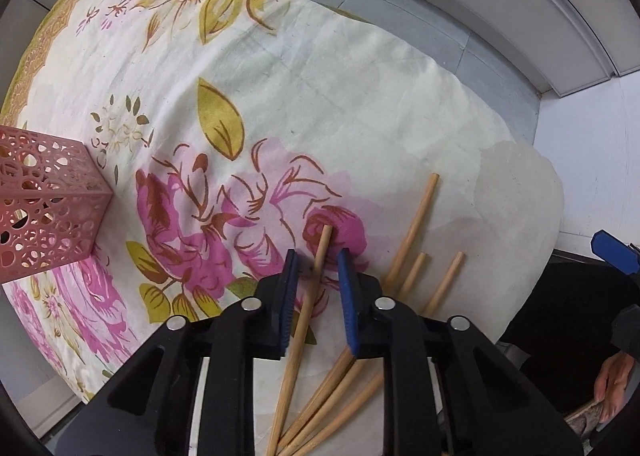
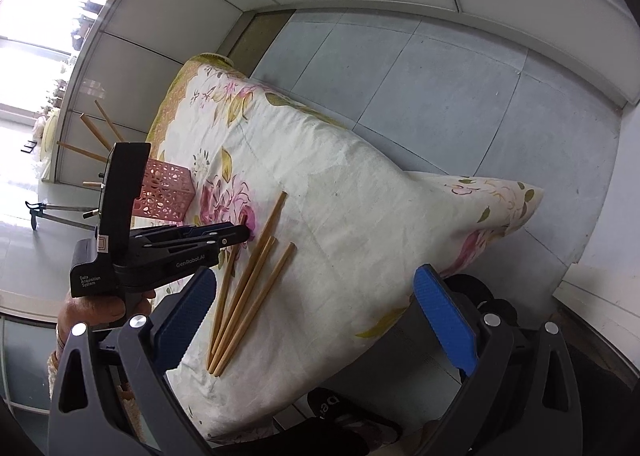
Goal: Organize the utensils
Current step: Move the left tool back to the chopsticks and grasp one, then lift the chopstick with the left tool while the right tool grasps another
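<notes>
left gripper (image 1: 317, 262) low centre, jaws narrowed around one chopstick (image 1: 308, 308), gap visible on right side | three more chopsticks (image 1: 412, 240) fanned just right | pink lattice basket (image 1: 44, 207) at left edge | floral cloth (image 1: 304, 95) over table

A wide stretch of the floral cloth (image 1: 320, 95) toward the far edge is being left bare. The left edge is being occupied by the pink holder (image 1: 44, 203). The near right corner is being blocked by fanned chopsticks (image 2: 248, 284), and by the left gripper (image 1: 316, 268) above them.
</notes>
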Tool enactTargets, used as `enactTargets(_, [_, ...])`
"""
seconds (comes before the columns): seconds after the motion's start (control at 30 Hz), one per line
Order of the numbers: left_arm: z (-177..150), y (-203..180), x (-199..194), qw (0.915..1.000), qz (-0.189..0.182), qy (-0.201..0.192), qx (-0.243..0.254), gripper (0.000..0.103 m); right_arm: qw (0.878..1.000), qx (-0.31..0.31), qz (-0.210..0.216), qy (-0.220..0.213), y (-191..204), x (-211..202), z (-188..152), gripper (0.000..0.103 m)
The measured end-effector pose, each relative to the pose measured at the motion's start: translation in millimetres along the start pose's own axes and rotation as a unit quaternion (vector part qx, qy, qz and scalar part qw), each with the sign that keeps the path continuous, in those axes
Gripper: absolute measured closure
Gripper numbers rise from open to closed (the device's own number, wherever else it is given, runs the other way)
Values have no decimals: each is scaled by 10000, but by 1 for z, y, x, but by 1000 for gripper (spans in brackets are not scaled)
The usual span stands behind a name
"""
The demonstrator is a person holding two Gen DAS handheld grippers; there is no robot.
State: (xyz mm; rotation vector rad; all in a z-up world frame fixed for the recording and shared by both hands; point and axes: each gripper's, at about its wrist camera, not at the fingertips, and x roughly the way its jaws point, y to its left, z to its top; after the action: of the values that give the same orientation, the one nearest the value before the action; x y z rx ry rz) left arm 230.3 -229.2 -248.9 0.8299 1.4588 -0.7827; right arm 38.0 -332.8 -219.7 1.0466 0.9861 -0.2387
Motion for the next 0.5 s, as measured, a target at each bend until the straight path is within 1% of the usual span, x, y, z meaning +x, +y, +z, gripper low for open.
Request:
enactTargets(0.03, [1,-3,0,10000,-3,28,41,92,10000,-1,-9,3,0,0,0,7])
enactTargets(0.1, [2,-4,0,9999,-44,68,59,96,10000,-12,-43,9,0,0,0,7])
enactTargets(0.2, [-2,-4,4,9999,-143,-50,-18,96,9999,-45,-100,18,2,2,-1,7])
enactTargets(0.27, [-10,-3,1,9996,-136,-249,-16,97,9999,-48,-131,81,5,5,1,7])
enactTargets(0.33, [-19,2,-2,9989,-21,-449,-103,98,9997,20,-61,218,8,9,4,7])
enactTargets(0.4, [-33,11,-9,9971,-140,-702,-244,98,9990,107,90,414,15,14,8,7])
enactTargets(0.5, [-57,23,-32,9922,-158,-1159,-436,98,9972,263,231,659,30,23,18,7])
